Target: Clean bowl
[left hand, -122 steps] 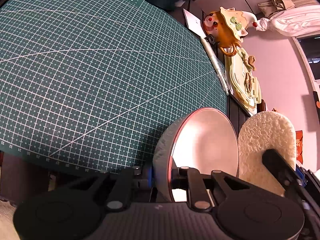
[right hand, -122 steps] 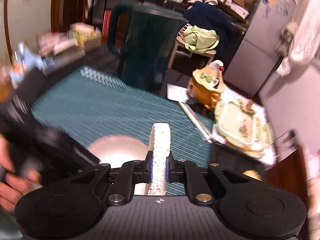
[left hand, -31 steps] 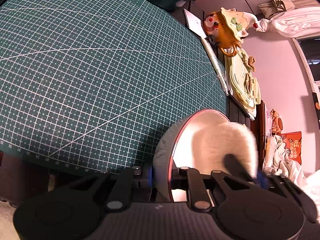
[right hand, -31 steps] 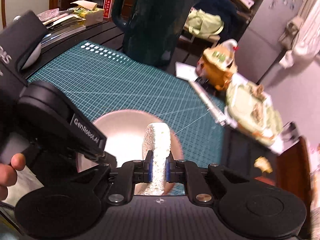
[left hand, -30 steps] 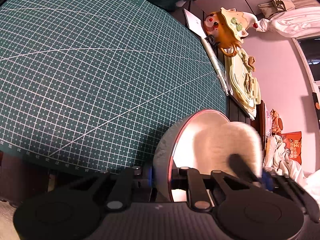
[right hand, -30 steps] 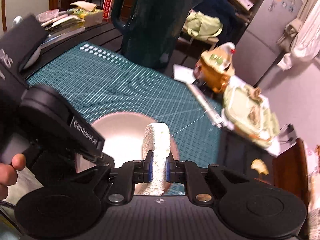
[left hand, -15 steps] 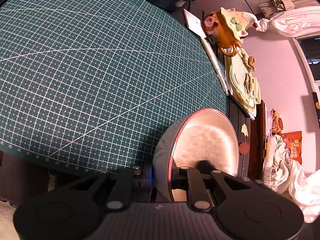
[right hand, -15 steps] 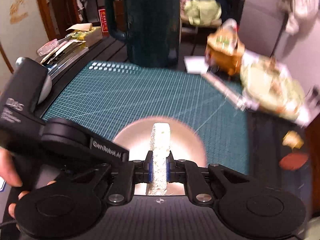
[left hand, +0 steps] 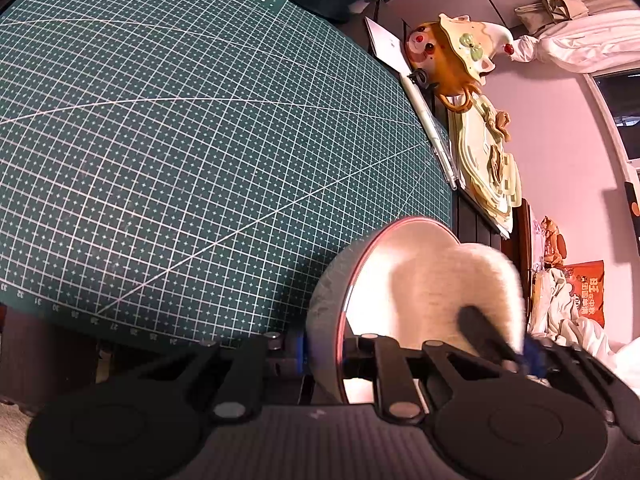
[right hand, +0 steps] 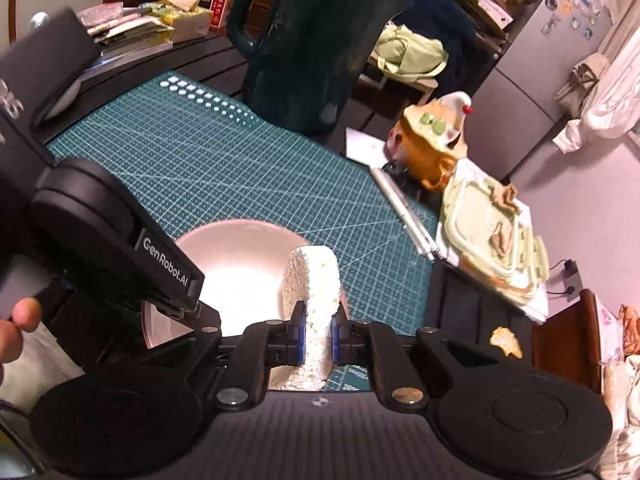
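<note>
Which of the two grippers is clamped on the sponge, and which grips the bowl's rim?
The right gripper clamps the white sponge; the left gripper pinches the metal bowl by its rim.

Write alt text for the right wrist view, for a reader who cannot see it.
The right tool clamps a white porous sponge upright over a round shiny metal bowl on a green gridded cutting mat. The left tool grips the bowl's near rim; a dark green jug stands behind.

Warm, dim room with bendy fisheye edges

The bowl shines bright white in the middle from glare. The sponge looks smeared in the left view. The cutting mat lines curve, and picture corners go dark.
</note>
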